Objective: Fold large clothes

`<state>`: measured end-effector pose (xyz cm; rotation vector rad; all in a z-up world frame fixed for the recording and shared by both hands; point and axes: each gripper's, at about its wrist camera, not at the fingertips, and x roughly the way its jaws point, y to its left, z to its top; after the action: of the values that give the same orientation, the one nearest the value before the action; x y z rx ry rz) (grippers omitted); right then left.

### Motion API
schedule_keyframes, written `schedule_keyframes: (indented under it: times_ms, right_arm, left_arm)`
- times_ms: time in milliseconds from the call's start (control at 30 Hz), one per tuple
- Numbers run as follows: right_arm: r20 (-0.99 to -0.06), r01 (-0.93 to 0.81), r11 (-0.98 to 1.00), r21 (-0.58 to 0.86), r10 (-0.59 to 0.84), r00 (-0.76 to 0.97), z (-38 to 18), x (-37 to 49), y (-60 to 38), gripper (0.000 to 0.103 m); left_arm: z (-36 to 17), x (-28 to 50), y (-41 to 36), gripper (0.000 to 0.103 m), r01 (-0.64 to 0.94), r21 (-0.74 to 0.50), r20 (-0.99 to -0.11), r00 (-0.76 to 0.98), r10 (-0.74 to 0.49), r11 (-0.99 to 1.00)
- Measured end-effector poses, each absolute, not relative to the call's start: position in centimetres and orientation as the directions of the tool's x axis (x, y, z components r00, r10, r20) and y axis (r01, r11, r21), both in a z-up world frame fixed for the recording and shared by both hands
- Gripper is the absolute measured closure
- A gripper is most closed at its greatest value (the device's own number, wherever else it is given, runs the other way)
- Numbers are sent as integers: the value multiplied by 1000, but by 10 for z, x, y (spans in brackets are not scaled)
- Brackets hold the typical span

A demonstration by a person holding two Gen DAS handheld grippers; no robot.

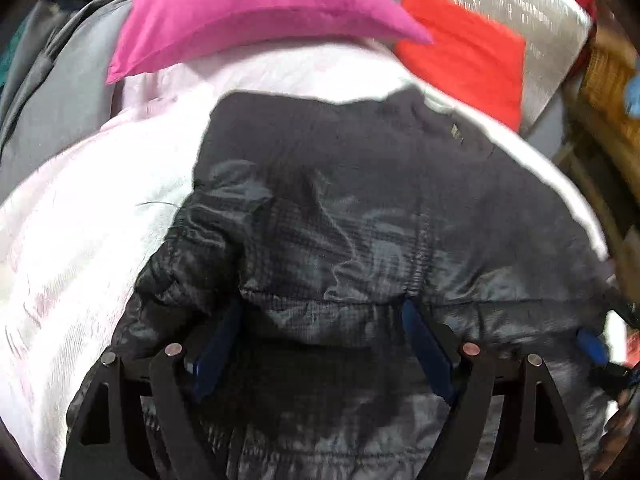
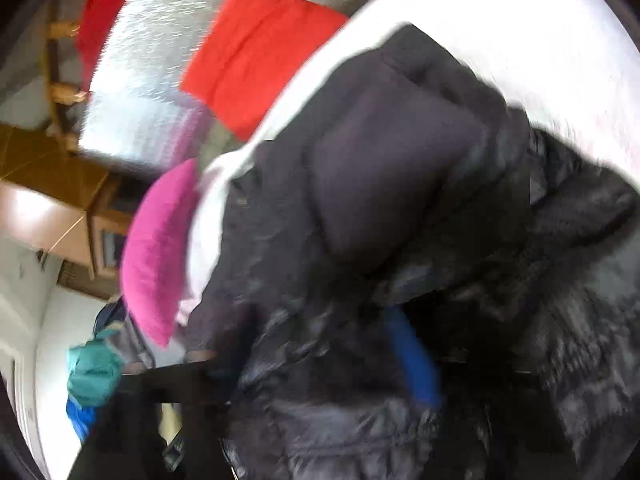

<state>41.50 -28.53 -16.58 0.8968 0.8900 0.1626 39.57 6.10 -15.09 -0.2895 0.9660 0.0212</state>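
Note:
A black quilted puffer jacket (image 1: 360, 200) lies spread on white bedding (image 1: 80, 220), its collar at the far end. My left gripper (image 1: 322, 344) is pushed into the jacket's near edge. Its blue pads (image 1: 426, 346) stand wide apart with a puffy fold bulging between them, uncompressed, so it is open. In the blurred right wrist view the same jacket (image 2: 400, 168) is bunched up in front of my right gripper (image 2: 328, 356). One blue pad (image 2: 414, 360) shows clearly, while the other finger is mostly lost in dark fabric. Loose jacket fills that wide gap.
A pink pillow (image 1: 256, 12) lies at the far end of the bedding, with a red cloth (image 1: 464, 52) on a silver-grey blanket (image 1: 520, 4) behind it. Grey clothing (image 1: 60, 80) is heaped at the left and wicker furniture (image 1: 608, 76) stands at the right. Wooden furniture (image 2: 52, 208) and a teal garment (image 2: 92, 376) sit beside the bed.

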Motion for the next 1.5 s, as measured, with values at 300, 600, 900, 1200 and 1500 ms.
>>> schedule_keyframes:
  times_ms: [300, 600, 900, 1200, 1500]
  right_arm:
    - [-591, -67, 832, 550, 445, 673, -81, 401, -264, 25]
    - [-586, 31, 715, 699, 547, 597, -141, 463, -294, 34]
    - [-619, 171, 777, 606, 325, 715, -111, 476, -401, 28]
    - [-776, 158, 903, 399, 241, 583, -154, 541, -386, 89]
    - [-690, 168, 952, 258, 59, 721, -101, 494, -355, 36]
  left_arm:
    - [-132, 412, 112, 20, -220, -195, -805, 593, -28, 956]
    - [-140, 415, 122, 21, -203, -193, -821, 569, -44, 960]
    - [-127, 447, 188, 20, -220, -433, -762, 608, -224, 874]
    - [-158, 490, 166, 74, -158, -378, -815, 524, -247, 912]
    - [-110, 452, 140, 34, -168, -263, -759, 644, -96, 950]
